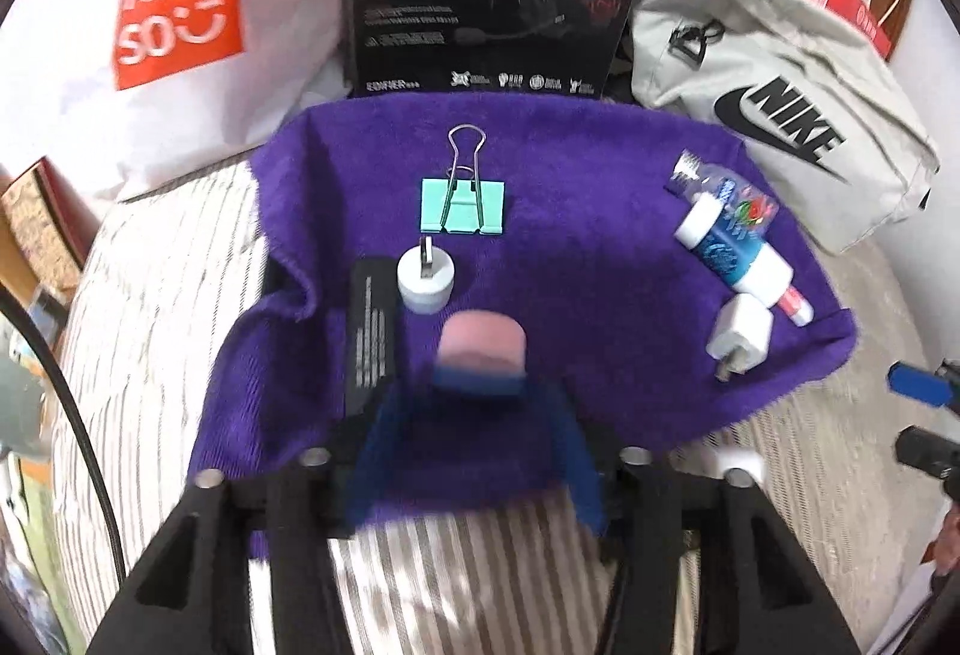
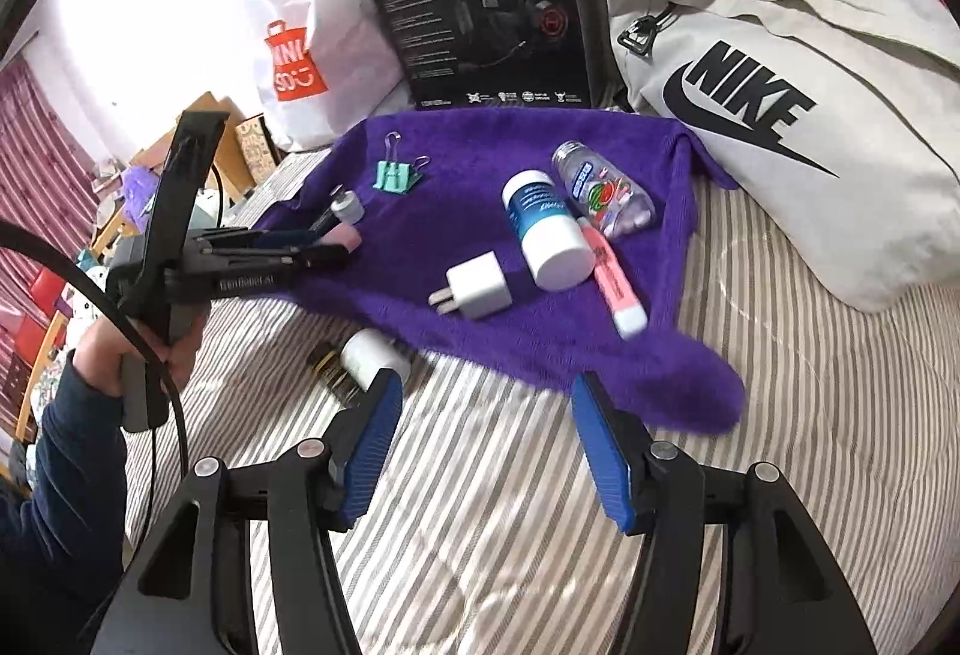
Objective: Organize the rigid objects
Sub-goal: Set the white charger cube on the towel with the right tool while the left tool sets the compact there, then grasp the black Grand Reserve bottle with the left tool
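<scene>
Most of the rigid pieces are already lying on the purple towel [image 2: 540, 349], so I am judging the gathering as well along but not finished. Toward the towel's far edge the mint binder clip [image 1: 462, 205] is resting, and just nearer than it a small white round piece [image 1: 426, 283] is standing beside a flat black item [image 1: 369, 331]. On the towel's right part, the white charger plug [image 2: 477, 286], the blue and white bottle [image 2: 543, 235], the clear candy bottle [image 2: 600, 193] and the pink highlighter [image 2: 612, 277] are lying close together, the highlighter touching the blue bottle.

My left hand-held gripper [image 1: 480, 385] is closing narrowly on a pink block [image 1: 480, 343] and holding it over the towel's left part, near the round piece; I am judging that it is being set down or lifted, and I cannot tell which. My right hand-held gripper [image 2: 487, 391] is hanging wide and holding nothing, over the striped bed [image 2: 510, 505] at the towel's near edge.

1 white-capped dark bottle [image 2: 366, 361] is lying on the bed just off the towel's near edge, so it looks like the piece left to place.

Only the right wrist view is showing that stray bottle and the left grip from the side. Only the left wrist view is showing the black item plainly, though its fingers are blurring.
</scene>
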`<action>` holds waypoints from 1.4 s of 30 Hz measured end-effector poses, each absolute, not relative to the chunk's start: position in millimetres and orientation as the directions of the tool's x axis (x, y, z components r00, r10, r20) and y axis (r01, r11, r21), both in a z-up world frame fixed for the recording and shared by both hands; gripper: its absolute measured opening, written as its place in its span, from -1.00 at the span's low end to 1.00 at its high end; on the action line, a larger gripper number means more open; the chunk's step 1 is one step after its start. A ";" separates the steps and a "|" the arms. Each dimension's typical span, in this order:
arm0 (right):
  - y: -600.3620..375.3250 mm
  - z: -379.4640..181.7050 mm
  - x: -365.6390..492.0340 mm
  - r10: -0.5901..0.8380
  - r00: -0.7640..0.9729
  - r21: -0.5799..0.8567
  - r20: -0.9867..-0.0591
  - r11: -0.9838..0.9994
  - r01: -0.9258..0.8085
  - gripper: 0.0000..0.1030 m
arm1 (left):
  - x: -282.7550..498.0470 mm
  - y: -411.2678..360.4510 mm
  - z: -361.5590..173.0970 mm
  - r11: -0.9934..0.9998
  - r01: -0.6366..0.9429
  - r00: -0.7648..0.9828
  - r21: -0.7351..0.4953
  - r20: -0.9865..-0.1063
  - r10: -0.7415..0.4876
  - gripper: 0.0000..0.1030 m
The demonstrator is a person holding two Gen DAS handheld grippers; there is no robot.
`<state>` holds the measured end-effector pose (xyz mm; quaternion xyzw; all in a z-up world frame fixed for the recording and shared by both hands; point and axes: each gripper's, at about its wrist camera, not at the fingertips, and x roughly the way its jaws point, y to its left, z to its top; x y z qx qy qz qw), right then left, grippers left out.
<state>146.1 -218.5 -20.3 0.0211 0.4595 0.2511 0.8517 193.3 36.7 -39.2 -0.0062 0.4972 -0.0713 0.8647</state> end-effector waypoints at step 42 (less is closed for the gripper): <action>-232.6 -37.7 67.6 0.489 0.411 0.338 -0.769 0.857 -0.388 0.21 | 111.6 -10.4 -66.7 0.990 0.111 0.476 0.091 -0.879 0.027 0.48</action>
